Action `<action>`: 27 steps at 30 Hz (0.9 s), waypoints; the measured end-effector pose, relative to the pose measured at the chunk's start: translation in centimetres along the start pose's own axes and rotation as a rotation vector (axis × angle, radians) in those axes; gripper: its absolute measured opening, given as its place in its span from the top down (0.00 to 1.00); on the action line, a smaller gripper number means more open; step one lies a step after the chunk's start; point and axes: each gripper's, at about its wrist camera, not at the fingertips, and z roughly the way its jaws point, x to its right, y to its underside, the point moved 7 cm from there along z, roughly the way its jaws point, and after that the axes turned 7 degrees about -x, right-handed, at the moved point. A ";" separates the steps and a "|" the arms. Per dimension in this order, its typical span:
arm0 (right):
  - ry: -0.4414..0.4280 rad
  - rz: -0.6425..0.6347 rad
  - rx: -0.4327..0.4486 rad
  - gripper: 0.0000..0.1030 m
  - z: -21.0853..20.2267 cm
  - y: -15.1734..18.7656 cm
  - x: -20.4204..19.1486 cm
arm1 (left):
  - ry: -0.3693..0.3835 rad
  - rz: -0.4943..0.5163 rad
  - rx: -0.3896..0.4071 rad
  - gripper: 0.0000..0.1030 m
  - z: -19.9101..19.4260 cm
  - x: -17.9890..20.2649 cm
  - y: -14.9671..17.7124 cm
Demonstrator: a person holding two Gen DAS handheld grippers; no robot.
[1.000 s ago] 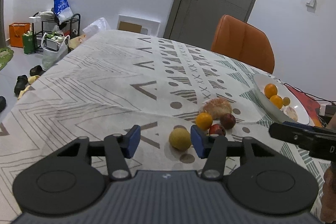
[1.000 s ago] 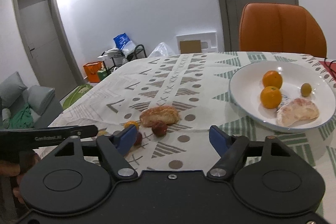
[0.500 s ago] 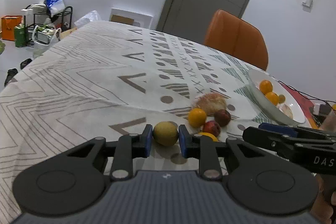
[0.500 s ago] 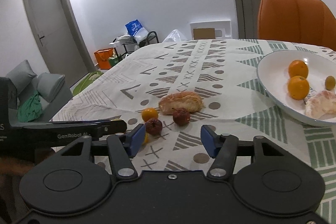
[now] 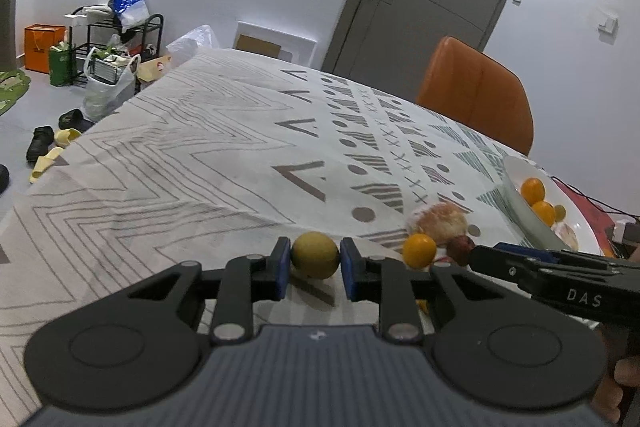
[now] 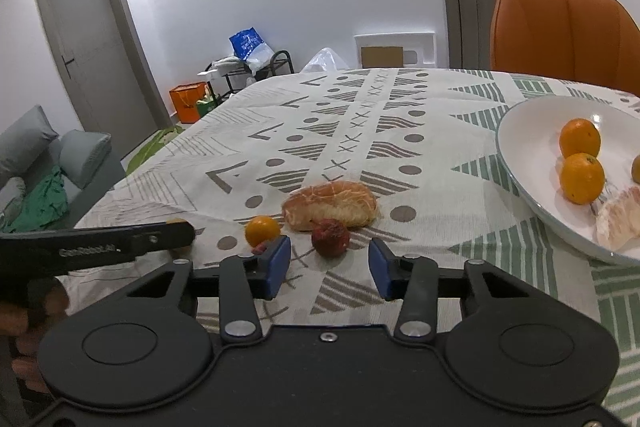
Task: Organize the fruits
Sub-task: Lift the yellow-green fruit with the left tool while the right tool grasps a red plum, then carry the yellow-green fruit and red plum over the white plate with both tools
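My left gripper [image 5: 313,267] is shut on a yellow-green round fruit [image 5: 315,254], held just above the patterned tablecloth. To its right lie a small orange [image 5: 419,250], a dark red fruit [image 5: 459,249] and a peeled pomelo piece [image 5: 439,219]. My right gripper [image 6: 329,265] is open and empty, its jaws either side of the dark red fruit [image 6: 330,237], just short of it. The small orange [image 6: 262,230] and pomelo piece [image 6: 331,205] lie beyond. A white plate [image 6: 520,163] at the right holds two oranges [image 6: 581,160], a small fruit and a pomelo segment.
An orange chair [image 6: 560,39] stands at the table's far side. The left gripper body [image 6: 96,247] reaches in from the left in the right wrist view. Shoes, bags and a rack [image 5: 116,43] are on the floor beyond the table's left edge.
My left gripper closed on the yellow-green fruit and lifted it slightly. My right gripper moved forward toward the dark red fruit, its jaws narrowing a little.
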 end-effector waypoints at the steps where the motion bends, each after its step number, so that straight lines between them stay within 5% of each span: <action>1: 0.000 -0.003 0.000 0.58 0.2 -0.1 -0.1 | -0.002 -0.002 0.002 0.76 -0.1 -0.1 0.0; 6: 0.012 -0.025 -0.003 0.61 1.4 -0.5 -0.3 | 0.001 -0.012 0.005 0.76 -0.3 -0.6 -0.3; 9: 0.034 -0.029 -0.031 0.78 2.5 -0.5 -0.4 | -0.004 -0.011 -0.012 0.76 0.2 -0.7 -0.4; 27: 0.072 0.045 0.092 0.78 -3.3 -1.0 2.3 | 0.039 0.084 0.001 0.76 0.3 4.4 -1.4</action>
